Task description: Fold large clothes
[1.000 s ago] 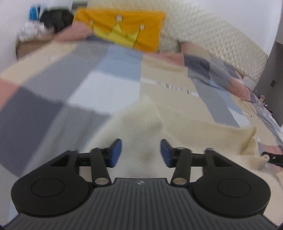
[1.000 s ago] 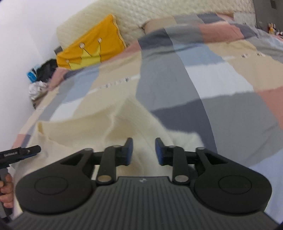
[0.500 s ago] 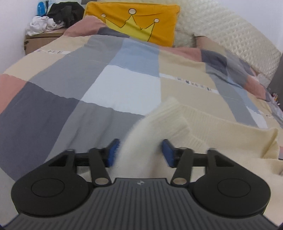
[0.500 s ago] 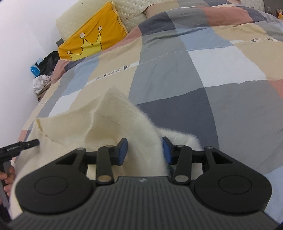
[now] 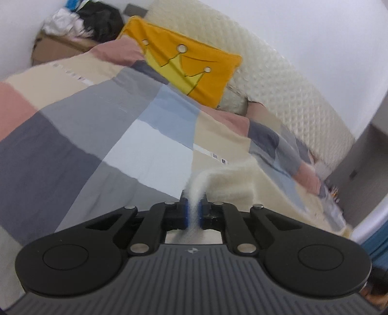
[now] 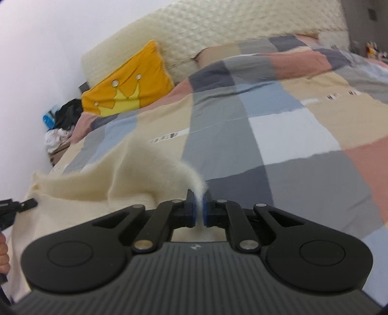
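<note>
A cream knitted sweater (image 5: pixel 232 184) lies on a bed with a patchwork checked cover (image 5: pixel 101 135). My left gripper (image 5: pixel 193 210) is shut on a fold of the sweater's edge and lifts it off the cover. In the right wrist view the sweater (image 6: pixel 101 184) spreads to the left. My right gripper (image 6: pixel 198 208) is shut on another part of its edge, raised above the cover (image 6: pixel 291 150). The left gripper's tip (image 6: pixel 21 204) shows at the left edge of the right wrist view, by the sweater.
A yellow crown pillow (image 5: pixel 189 67) leans on the quilted cream headboard (image 5: pixel 278 80). A bedside table with piled clothes (image 5: pixel 80 21) stands at the far left, by the white wall. The pillow (image 6: pixel 128 84) and the clothes pile (image 6: pixel 63 121) also show in the right wrist view.
Both grippers went from open around the sweater's edge to shut on it. Both have lifted, and the fabric rises with them.
</note>
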Demonstrator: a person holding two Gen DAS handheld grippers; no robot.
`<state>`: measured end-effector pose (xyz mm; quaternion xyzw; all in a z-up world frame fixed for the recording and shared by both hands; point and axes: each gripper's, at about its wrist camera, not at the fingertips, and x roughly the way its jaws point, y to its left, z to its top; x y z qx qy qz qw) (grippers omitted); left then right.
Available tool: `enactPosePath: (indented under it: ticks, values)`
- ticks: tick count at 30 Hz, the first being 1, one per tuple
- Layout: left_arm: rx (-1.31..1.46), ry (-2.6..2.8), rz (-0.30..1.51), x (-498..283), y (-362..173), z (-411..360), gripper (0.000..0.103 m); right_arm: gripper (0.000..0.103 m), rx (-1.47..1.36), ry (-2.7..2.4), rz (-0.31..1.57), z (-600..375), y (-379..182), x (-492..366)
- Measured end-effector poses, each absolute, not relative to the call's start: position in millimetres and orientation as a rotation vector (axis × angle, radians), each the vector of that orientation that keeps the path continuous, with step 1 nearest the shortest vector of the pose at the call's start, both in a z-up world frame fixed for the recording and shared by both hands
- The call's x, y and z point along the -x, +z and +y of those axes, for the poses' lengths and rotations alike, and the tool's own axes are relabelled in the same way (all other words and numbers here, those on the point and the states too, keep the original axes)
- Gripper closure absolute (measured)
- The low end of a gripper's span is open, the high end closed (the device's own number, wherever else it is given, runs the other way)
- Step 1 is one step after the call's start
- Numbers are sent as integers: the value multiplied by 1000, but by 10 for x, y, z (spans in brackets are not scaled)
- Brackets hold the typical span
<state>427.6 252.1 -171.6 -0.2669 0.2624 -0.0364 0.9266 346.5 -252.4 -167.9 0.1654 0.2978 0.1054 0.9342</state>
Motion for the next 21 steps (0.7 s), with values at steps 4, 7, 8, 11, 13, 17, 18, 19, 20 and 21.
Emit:
enactPosePath:
  ticks: [4, 7, 8, 11, 13, 17, 18, 19, 20, 21]
  values:
    - [556, -37, 589, -4348, -1867, 2563, 95, 95, -308, 167, 653, -2506, -1795, -3486]
    - [531, 12, 662, -4464, -2078, 2531, 95, 95, -279, 139, 703, -2460, -1949, -3522]
    - [523, 26, 684, -4500, -2141, 2524, 95, 95, -268, 129, 718, -2447, -2010, -3534]
    - [520, 37, 719, -4571, -2227, 2538, 95, 95, -270, 117, 744, -2455, -2126, -3556]
    - [508, 38, 729, -4583, -2248, 2525, 95, 95, -264, 117, 749, -2443, -2146, -3554]
    - [473, 34, 739, -4589, -2259, 2487, 94, 94, -272, 120, 752, -2434, -2155, -3522]
    - [464, 31, 739, -4587, -2249, 2480, 94, 94, -276, 124, 751, -2439, -2138, -3518]
    - [450, 26, 736, -4578, -2224, 2460, 94, 94, -281, 131, 747, -2447, -2120, -3503]
    - [433, 21, 729, -4562, -2197, 2435, 93, 94, -290, 135, 744, -2450, -2104, -3496]
    - [415, 26, 727, -4546, -2164, 2404, 92, 92, -295, 140, 738, -2455, -2085, -3480]
